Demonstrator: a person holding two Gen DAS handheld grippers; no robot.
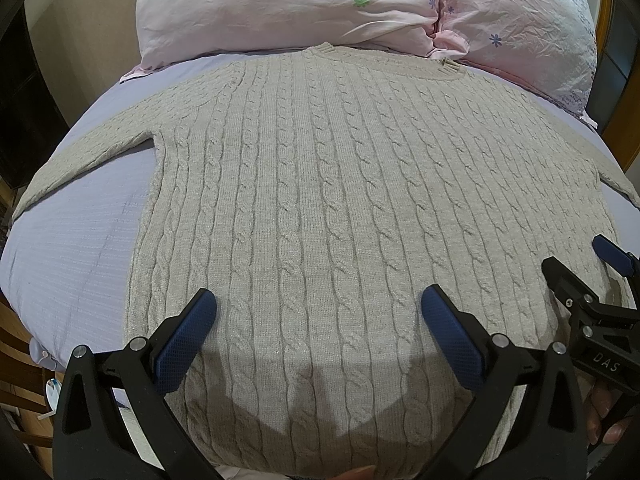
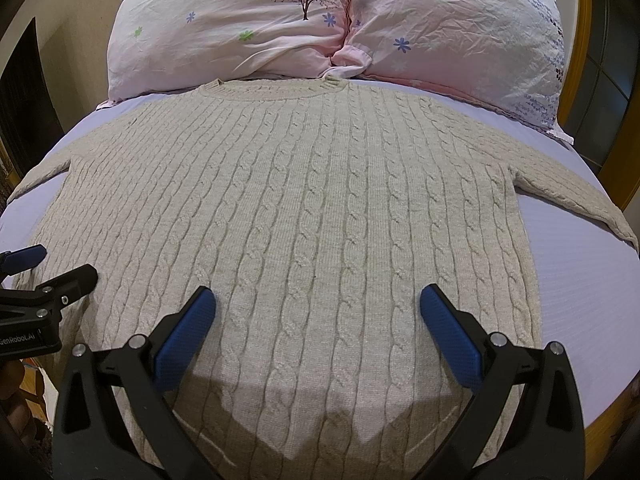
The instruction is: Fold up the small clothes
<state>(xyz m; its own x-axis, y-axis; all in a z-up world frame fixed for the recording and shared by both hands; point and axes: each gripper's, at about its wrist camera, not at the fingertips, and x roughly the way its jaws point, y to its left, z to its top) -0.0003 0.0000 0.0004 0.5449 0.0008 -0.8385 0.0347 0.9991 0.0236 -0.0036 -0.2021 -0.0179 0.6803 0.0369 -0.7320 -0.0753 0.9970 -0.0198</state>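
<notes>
A beige cable-knit sweater (image 1: 320,184) lies flat on the bed, collar away from me, both sleeves spread out to the sides; it also shows in the right wrist view (image 2: 312,200). My left gripper (image 1: 319,304) is open and empty, hovering over the sweater's lower left part. My right gripper (image 2: 318,302) is open and empty over the lower right part. The right gripper shows at the right edge of the left wrist view (image 1: 580,276), and the left gripper at the left edge of the right wrist view (image 2: 56,266).
The sweater rests on a lavender bedsheet (image 1: 80,248) (image 2: 580,280). Two pink floral pillows (image 1: 288,4) (image 2: 460,28) lie just beyond the collar. A wooden bed frame (image 2: 624,184) runs along the right. Floor and clutter show at the lower left (image 1: 24,380).
</notes>
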